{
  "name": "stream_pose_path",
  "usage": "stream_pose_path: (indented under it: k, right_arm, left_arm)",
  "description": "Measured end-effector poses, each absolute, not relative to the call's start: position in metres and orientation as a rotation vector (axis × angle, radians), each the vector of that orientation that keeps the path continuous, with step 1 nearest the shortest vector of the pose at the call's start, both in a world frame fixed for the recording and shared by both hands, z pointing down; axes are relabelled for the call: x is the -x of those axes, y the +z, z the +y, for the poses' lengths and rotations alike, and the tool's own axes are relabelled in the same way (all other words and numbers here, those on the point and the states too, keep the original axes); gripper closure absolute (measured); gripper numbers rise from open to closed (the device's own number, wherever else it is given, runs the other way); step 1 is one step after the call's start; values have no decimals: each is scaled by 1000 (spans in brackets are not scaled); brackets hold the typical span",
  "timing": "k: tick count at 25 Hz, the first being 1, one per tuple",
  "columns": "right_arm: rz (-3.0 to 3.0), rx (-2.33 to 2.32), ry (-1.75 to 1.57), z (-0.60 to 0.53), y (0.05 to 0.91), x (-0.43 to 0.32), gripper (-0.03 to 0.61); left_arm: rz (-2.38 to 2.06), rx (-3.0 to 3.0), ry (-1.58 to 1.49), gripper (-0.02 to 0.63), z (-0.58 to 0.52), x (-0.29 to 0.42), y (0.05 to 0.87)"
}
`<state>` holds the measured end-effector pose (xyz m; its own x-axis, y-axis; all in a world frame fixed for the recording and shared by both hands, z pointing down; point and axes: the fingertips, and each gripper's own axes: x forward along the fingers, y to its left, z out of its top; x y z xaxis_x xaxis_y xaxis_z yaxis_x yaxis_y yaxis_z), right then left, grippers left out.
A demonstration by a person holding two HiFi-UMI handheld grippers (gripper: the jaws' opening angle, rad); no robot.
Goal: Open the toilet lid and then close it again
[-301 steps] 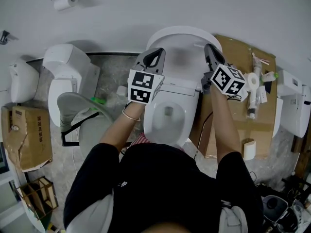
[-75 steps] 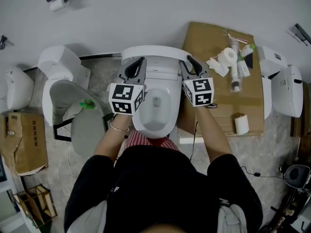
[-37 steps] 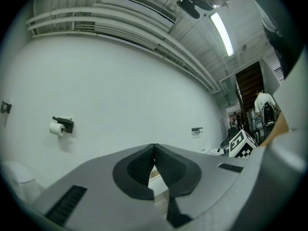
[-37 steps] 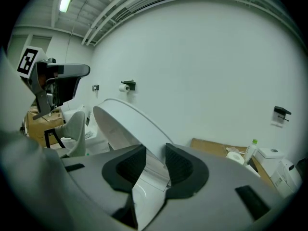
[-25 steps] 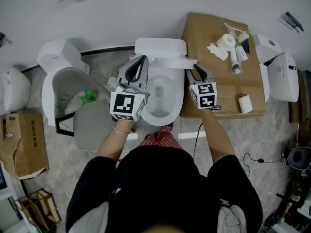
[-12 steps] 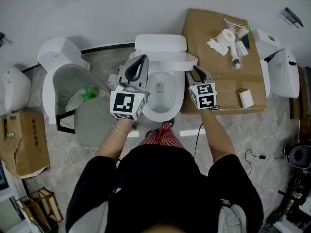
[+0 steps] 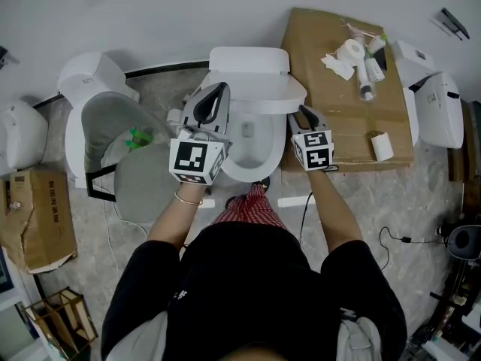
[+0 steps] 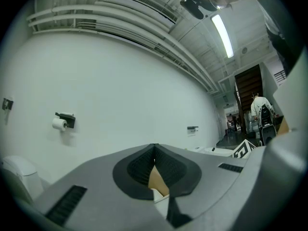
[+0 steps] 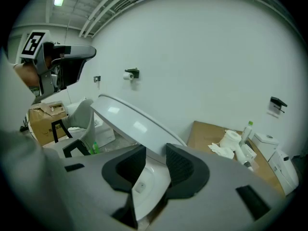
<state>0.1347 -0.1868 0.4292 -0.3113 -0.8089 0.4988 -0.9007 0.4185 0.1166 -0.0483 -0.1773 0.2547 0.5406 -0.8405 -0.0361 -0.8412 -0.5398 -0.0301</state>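
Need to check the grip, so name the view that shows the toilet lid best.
The right gripper view: the toilet lid runs in slanted, half-raised, its edge inside the right tool. The head view shows it from above, foreshortened over the bowl. The left gripper view shows mostly wall, no clear lid.

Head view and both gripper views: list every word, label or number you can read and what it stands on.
Nothing is legible.
Brown cardboard box: dark print, too small to read.
White bottles on the flat cardboard sheet: labels too blurred.
Black-and-white marker cubes: square patterns only, no letters.
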Motion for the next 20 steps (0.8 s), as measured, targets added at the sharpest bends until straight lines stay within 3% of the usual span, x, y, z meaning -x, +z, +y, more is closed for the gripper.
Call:
stream_pose_path:
  k: [20]
  right_arm:
    - [-2155, -1588, 483, -161, 452, -136, 456]
  left_arm:
    - [1506, 2757, -49, 609, -157, 59, 289]
